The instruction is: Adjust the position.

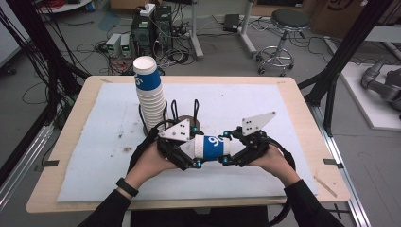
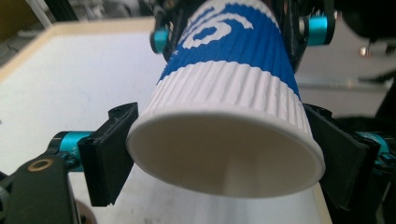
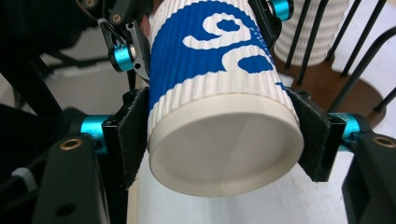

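Left gripper view puts my left gripper (image 2: 219, 154) closed on the open rim end of one blue-and-white ribbed paper cup (image 2: 229, 93), a black pad pressed to each side of it. My right gripper (image 3: 219, 140) grips the same cup at its closed base, jaws narrowed to the cup's width and touching both sides. From the high view, the cup (image 1: 212, 146) lies sideways between my two hands, above the near middle of the table, with my left gripper (image 1: 187, 151) on its left end and my right gripper (image 1: 231, 150) on its right end.

Just beyond it, on the far side, stands one tall stack of cups (image 1: 149, 94), leaning a little, in a holder (image 1: 187, 116) with thin black upright loops on a round brown base. I cannot count the cups in that stack.

One pale blue mat (image 1: 94, 142), marked with some dark smudges at left, covers the wooden table (image 1: 61, 142). Farther off, the grey floor holds computer boxes (image 1: 146, 28) with tangled cables and one round stool (image 1: 283, 33).
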Available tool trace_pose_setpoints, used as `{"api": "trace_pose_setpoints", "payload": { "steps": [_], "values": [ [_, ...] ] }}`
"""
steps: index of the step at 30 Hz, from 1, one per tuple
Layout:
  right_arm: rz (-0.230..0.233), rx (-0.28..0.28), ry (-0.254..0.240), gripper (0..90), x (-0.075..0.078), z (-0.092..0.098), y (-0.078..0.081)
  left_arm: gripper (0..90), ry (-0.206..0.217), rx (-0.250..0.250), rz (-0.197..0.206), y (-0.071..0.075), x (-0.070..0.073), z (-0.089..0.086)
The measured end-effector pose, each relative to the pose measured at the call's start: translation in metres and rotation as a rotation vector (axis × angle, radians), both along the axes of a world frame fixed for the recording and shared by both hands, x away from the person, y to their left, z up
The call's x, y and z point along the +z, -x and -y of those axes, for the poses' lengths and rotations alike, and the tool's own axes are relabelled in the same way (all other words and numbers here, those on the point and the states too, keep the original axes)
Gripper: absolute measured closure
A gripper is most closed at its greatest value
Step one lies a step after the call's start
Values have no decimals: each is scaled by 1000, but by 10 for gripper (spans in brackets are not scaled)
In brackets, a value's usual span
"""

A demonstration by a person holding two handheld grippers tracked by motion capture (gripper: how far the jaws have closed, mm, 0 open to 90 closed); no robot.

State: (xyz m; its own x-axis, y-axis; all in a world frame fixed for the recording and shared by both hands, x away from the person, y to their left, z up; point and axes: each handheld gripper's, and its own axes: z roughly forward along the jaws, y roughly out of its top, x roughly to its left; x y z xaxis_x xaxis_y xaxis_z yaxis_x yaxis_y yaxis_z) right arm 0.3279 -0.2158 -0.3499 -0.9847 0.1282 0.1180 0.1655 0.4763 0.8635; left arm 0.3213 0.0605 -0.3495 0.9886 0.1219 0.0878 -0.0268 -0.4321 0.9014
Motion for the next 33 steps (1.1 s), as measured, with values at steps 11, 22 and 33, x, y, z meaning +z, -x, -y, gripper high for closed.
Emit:
{"api": "trace_pose_setpoints", "payload": {
  "steps": [11,22,33],
  "values": [
    [-33,-19,-188,298,0,17,-4,85,308,26,-126,-7,-12,-8],
    [-21,1,-221,298,-4,12,-2,172,366,-25,-188,-10,-14,-9],
    [33,-46,-66,219,-2,9,0,194,164,-9,-99,-7,0,-9]
  ]
}}
